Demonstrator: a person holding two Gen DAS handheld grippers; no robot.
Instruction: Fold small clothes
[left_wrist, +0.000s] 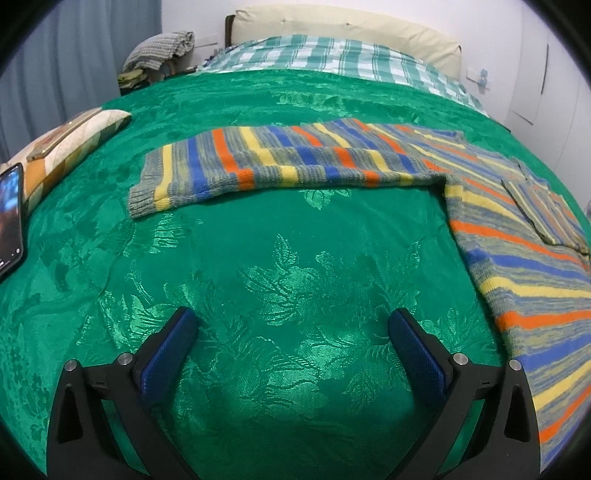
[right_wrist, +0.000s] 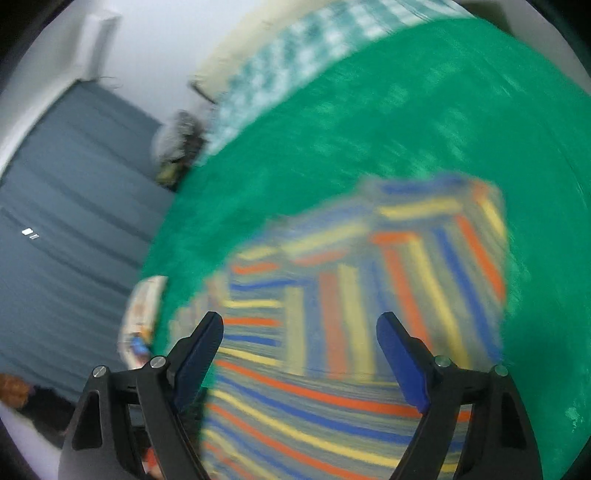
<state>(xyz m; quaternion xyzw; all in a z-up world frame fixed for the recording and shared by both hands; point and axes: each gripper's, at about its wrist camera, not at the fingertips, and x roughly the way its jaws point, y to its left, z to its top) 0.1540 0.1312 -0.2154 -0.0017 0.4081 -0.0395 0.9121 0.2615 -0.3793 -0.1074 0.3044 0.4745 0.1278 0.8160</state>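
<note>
Left gripper (left_wrist: 291, 332): fingers spread, holding nothing, lower frame, over bare green bedspread (left_wrist: 258, 258).
Right gripper (right_wrist: 299, 336): fingers spread, empty, above the sweater; view blurred.
Striped sweater (left_wrist: 517, 258): flat on the bed, sleeve (left_wrist: 277, 166) reaching mid-left.
Risk: pinching bedspread along with knit would drag both.
Phone (left_wrist: 9, 218): left edge.

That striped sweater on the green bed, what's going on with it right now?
A person with a gripper in each hand is folding a striped knit sweater laid out on the green bedspread. One sleeve lies stretched out flat to the side. The left gripper is open over bare bedspread, holding nothing. The right gripper is open above the sweater's body; that view is motion-blurred. Neither grips fabric.
</note>
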